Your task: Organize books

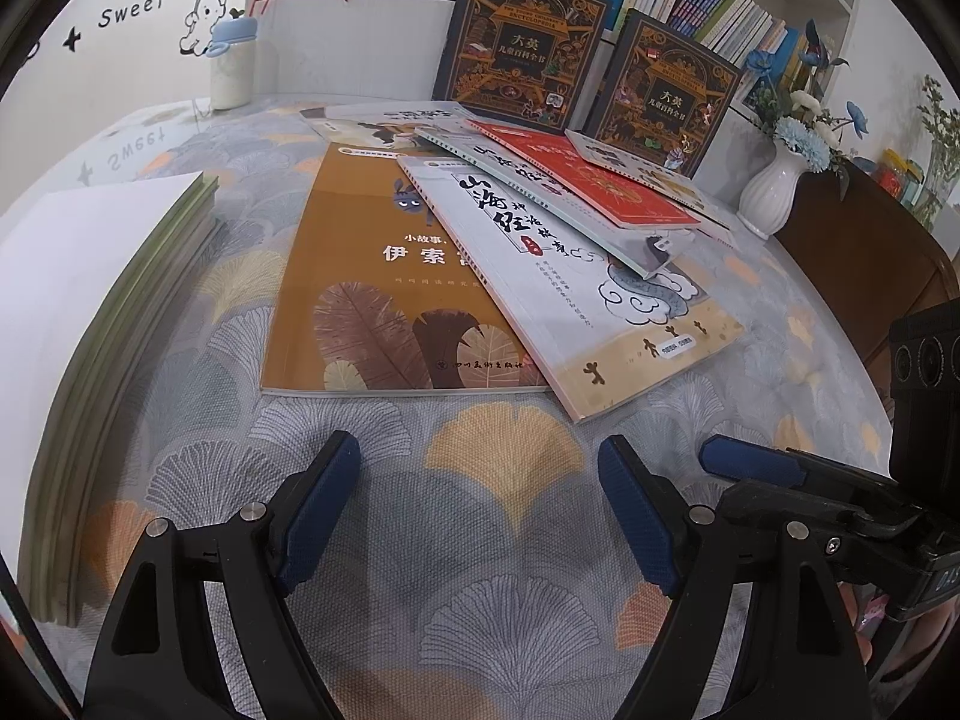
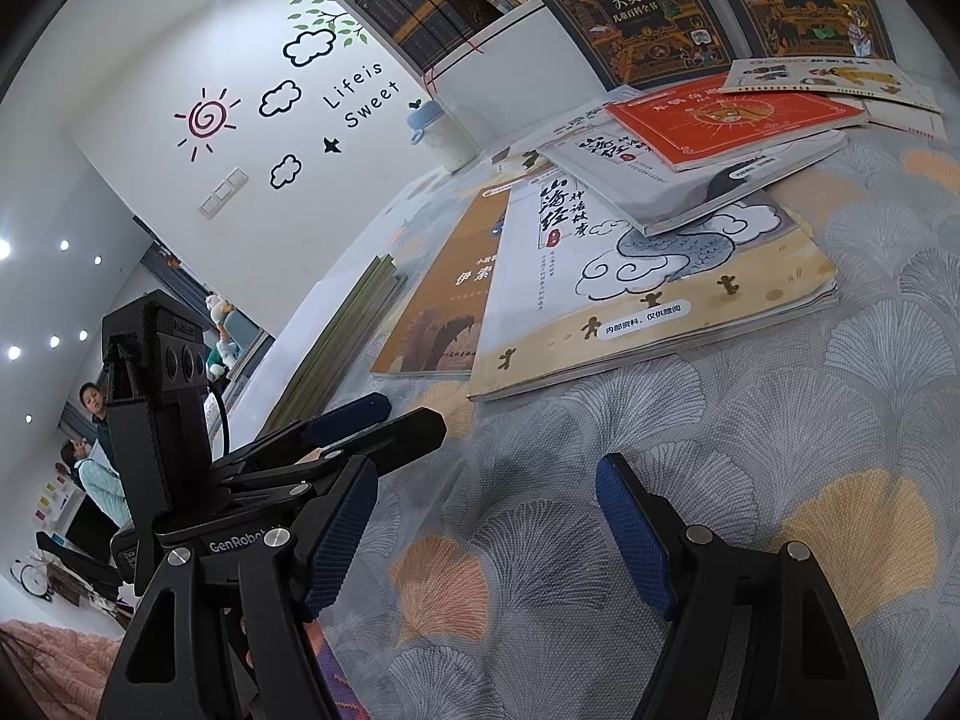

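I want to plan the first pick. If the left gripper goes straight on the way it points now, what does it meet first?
Probably the tablecloth: the left gripper is open, empty and angled downward at bare cloth. The brown book lies just beyond; depth is unclear.

A loose fan of thin paperbacks lies flat on the counter [image 1: 510, 480]: a brown book with feather drawings [image 1: 384, 294] sits lowest at the left, and a white-and-tan book with a cloud dragon [image 1: 576, 300] lies askew over its right edge. On that rests a second white book [image 1: 528, 192], then a red book [image 1: 606, 186] and a small pale picture book [image 1: 648, 171], each overlapping the one beneath. Well apart at the left lies a neat flat stack with green edges [image 1: 108, 312], and two dark ornate encyclopedia volumes [image 1: 528, 42] stand upright, leaning back, behind the fan.
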